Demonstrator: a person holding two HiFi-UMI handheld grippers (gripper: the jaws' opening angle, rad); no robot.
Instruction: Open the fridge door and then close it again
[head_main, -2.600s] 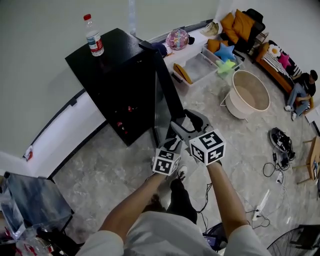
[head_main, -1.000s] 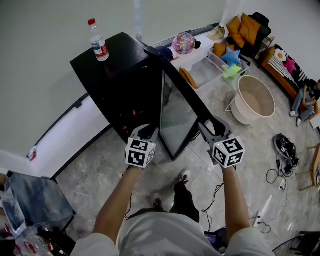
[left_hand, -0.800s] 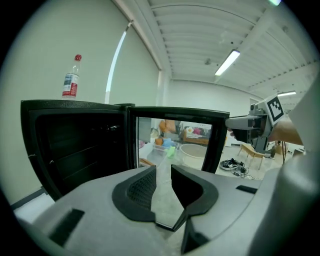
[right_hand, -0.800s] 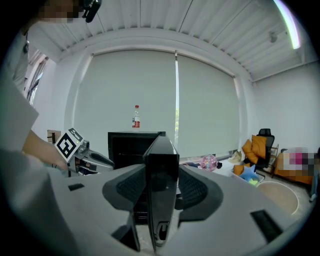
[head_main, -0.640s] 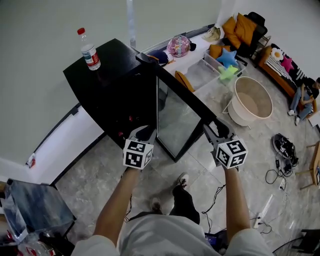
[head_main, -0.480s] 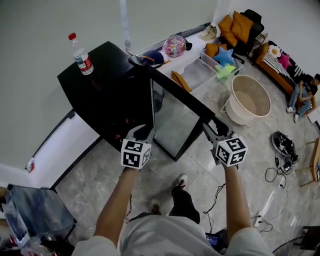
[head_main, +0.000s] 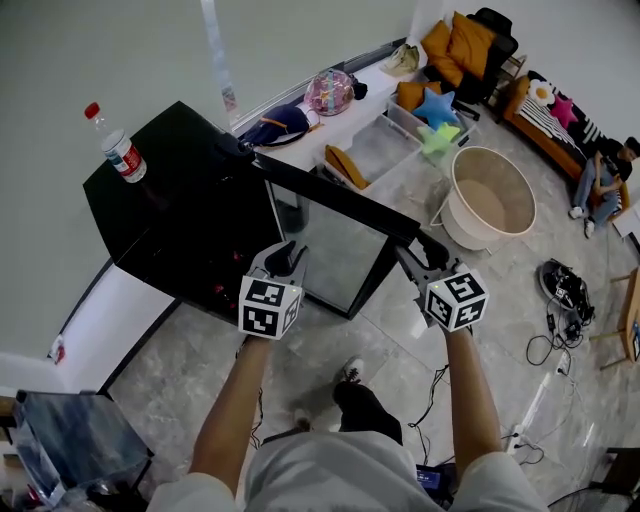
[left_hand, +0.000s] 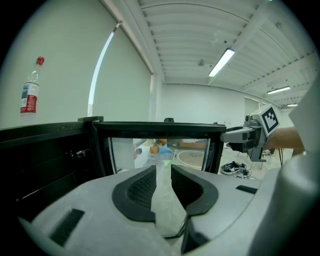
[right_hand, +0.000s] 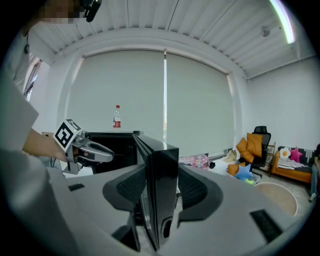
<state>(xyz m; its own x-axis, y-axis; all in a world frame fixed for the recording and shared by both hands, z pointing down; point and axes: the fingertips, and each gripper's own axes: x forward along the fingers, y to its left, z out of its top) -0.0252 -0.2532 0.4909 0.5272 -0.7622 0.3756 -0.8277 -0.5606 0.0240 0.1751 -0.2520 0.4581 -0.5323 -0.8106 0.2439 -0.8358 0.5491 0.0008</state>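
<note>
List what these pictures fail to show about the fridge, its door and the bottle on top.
- Inside of the fridge: head view and left gripper view, too dark; only a few red glints show.
- Label on the bottle: print too small in every view.
- Bottom of the door: right gripper view, hidden behind the body of the right claw that grips its edge.

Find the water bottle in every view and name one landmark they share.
Head view: water bottle upper left, standing on the fridge.
Left gripper view: water bottle far left, upper half.
Right gripper view: water bottle small, left of centre.
Shared landmark: the open fridge door.
</note>
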